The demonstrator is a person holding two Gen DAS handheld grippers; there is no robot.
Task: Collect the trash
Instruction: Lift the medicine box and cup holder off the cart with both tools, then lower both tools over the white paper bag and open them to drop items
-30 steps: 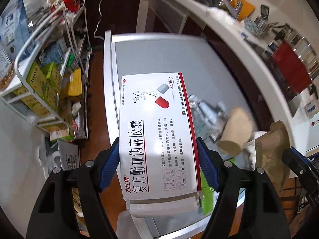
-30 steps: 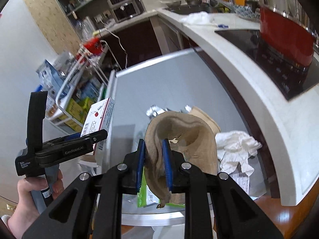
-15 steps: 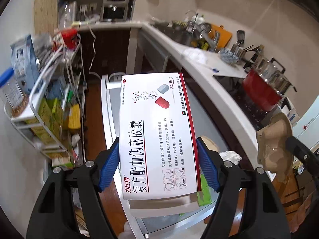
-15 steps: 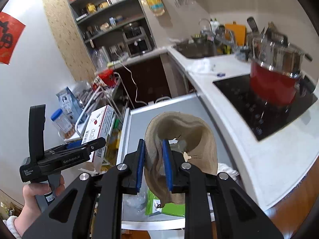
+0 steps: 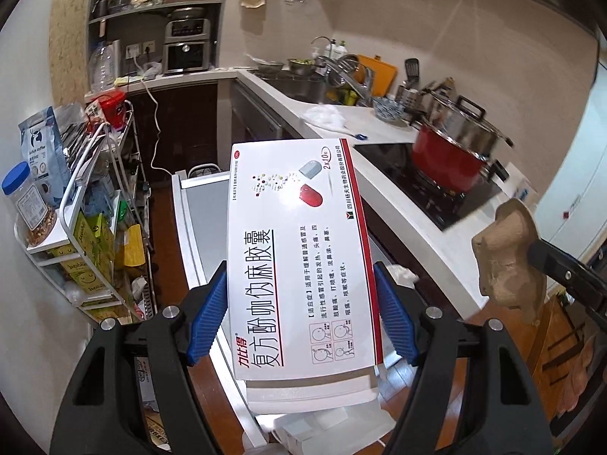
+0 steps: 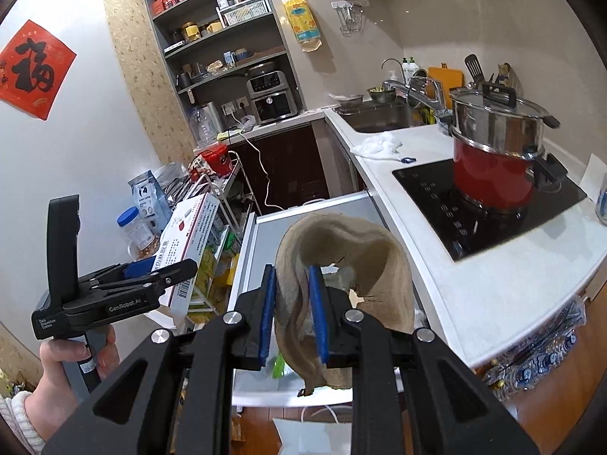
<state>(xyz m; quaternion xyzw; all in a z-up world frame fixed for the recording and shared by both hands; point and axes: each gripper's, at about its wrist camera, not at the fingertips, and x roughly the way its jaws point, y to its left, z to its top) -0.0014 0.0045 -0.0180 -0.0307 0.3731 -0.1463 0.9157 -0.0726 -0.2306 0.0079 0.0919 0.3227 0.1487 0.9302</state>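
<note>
Narrow kitchen: white counter (image 6: 489, 280) running along the right wall, with a black induction hob (image 6: 489, 204) set into it and a red pot (image 6: 493, 178) under a steel steamer on the hob. Further back along the counter edge, a crumpled white cloth (image 6: 375, 146), then a sink (image 6: 379, 121) in the far corner. Below and between, a low grey surface (image 6: 315, 212) with a white rim, partly hidden by the held things. On the left, a white wire rack (image 5: 95, 235) crowded with yellow boxes, a blue-lidded jar (image 5: 26, 208) and a coffee bag (image 5: 40, 148).

Left tool (image 5: 301, 318) clamped on a white medicine box (image 5: 299, 258) with red-edged print, raised well above the grey surface. Right tool (image 6: 292, 311) closed on a crumpled brown paper bag (image 6: 341, 265), pinching one folded wall of it, also held up in the air.

Only in the right wrist view: the left tool from the side, the bare hand (image 6: 68, 375) on its grip, a red paper sign (image 6: 32, 68) on the wall, a green packet (image 6: 280, 366) low on the grey surface. Only in the left wrist view: the box's printed face and the bag from outside at the right edge.
</note>
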